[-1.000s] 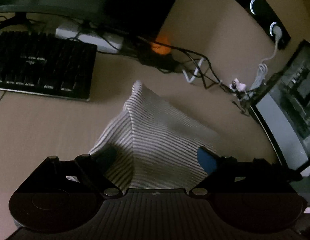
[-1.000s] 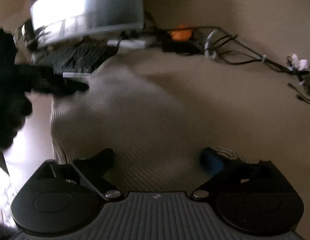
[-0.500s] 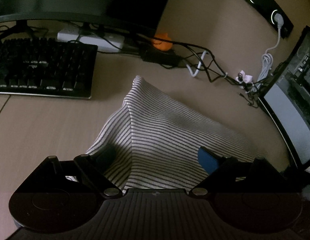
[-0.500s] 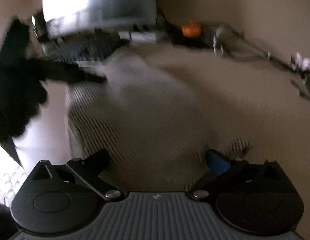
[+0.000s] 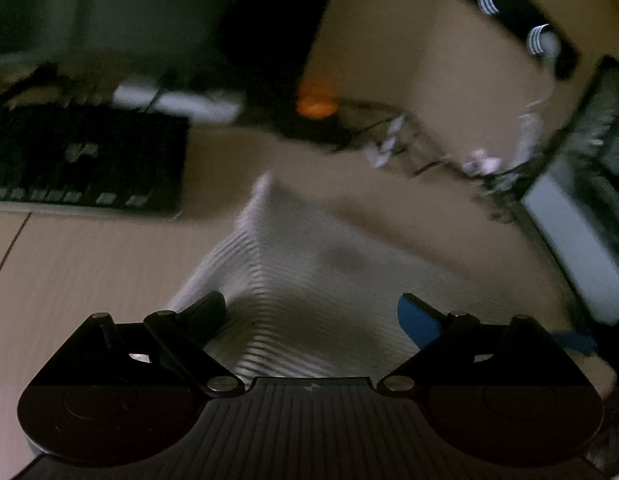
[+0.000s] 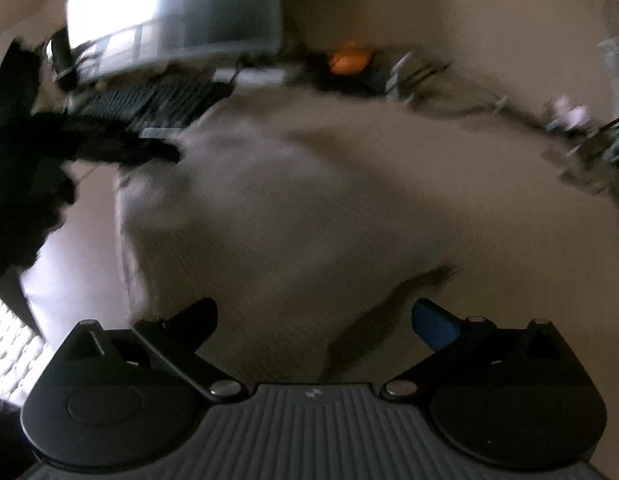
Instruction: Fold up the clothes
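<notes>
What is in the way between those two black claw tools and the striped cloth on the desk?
Nothing visible. The white striped cloth lies directly under the left gripper and the right gripper, whose fingers are spread. The black keyboard and tangled cables sit farther back on the beige desk.

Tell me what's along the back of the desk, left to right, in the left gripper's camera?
Black keyboard → white power strip → orange thing, too blurry to name → tangle of cables → screen at the right edge.
</notes>
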The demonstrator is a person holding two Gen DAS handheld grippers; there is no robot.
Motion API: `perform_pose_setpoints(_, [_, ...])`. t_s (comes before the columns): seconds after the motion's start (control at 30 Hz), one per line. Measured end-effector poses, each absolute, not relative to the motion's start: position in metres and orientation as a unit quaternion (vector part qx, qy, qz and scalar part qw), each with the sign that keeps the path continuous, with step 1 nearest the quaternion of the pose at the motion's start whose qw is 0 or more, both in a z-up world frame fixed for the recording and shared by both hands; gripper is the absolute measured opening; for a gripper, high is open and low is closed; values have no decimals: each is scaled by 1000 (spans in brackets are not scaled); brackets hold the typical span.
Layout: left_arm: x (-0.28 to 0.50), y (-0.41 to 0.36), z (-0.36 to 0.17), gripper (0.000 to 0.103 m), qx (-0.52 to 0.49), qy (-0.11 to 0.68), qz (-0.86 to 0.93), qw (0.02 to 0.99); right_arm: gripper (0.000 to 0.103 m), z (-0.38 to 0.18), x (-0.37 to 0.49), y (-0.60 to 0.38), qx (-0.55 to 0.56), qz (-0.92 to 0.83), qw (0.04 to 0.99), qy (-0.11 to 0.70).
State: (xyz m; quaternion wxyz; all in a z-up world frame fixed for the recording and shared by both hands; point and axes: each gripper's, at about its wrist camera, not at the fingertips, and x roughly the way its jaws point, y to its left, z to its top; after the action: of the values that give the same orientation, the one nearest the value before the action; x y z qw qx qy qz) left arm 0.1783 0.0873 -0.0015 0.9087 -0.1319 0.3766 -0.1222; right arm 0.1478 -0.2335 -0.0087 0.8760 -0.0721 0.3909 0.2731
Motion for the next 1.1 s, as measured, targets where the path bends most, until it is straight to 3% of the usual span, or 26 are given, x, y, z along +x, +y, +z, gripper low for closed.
perform_pose_setpoints(0.2, [178, 71, -10, 97, -121, 398, -167, 894, 103, -6, 174, -264, -38, 144, 914, 376])
perform_pose_setpoints(0.43, [179, 70, -30, 98, -127, 422, -169, 882, 103, -41, 165, -216, -174, 126, 905, 367])
perform_pose_setpoints(0.6, [179, 70, -31, 98, -131, 423, -169, 880, 103, -31, 165, -213, -181, 123, 905, 365])
perform_pose_setpoints(0.97, [180, 69, -33, 102, -134, 422, -173, 880, 103, -4, 135, -206, -71, 275, 878, 385])
perform_pose_setpoints(1.1, [178, 68, -33, 102, -133, 421, -174, 880, 103, -24, 132, -187, -109, 275, 865, 406])
